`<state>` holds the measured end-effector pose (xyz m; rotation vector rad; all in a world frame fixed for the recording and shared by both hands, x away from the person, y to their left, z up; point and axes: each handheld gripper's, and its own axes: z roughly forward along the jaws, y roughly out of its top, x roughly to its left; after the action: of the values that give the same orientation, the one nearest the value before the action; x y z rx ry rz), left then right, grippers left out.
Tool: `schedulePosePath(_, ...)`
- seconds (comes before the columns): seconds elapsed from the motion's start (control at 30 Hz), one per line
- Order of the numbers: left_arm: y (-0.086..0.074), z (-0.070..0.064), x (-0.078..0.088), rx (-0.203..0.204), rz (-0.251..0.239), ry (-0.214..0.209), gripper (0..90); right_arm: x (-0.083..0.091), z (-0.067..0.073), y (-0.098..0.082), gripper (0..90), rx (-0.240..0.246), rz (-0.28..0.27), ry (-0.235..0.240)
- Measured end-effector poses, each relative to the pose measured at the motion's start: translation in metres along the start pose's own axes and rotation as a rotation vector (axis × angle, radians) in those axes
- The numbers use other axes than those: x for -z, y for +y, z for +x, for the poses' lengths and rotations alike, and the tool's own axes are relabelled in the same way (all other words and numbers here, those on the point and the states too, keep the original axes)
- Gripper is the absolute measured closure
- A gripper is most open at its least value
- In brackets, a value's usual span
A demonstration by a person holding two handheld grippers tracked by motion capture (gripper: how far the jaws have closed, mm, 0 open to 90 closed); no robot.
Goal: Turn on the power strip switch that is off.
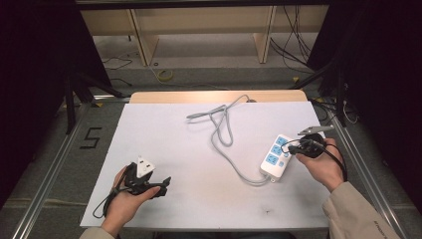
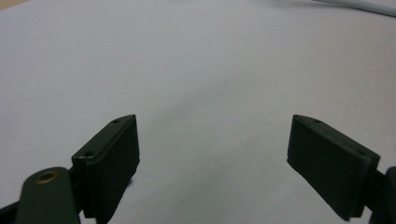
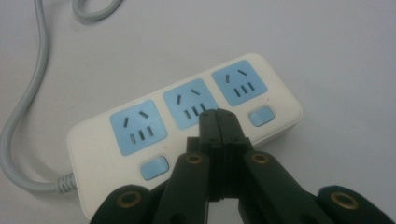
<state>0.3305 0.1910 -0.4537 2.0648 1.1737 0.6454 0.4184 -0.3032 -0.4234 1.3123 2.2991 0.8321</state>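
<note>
A person at a white surface (image 1: 199, 164) holds a gripper in each hand. The left gripper (image 2: 212, 158), at the near left, has its fingers (image 2: 112, 163) spread wide with nothing between them, over bare surface. The right gripper (image 3: 218, 116), at the right, has its fingers pressed together, empty, their tips over the middle blue socket of a white three-socket power strip (image 3: 140, 135). The strip lies at the right side; its grey cord (image 1: 224, 134) loops away toward the far edge
</note>
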Motion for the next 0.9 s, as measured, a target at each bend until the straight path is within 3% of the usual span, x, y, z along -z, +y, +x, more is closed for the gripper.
schedulePosePath(0.9,0.001,-0.002,0.000,-0.005,-0.007,-0.001,16.3,-0.013,-0.003,0.006,90.0,-0.013,0.036,0.013)
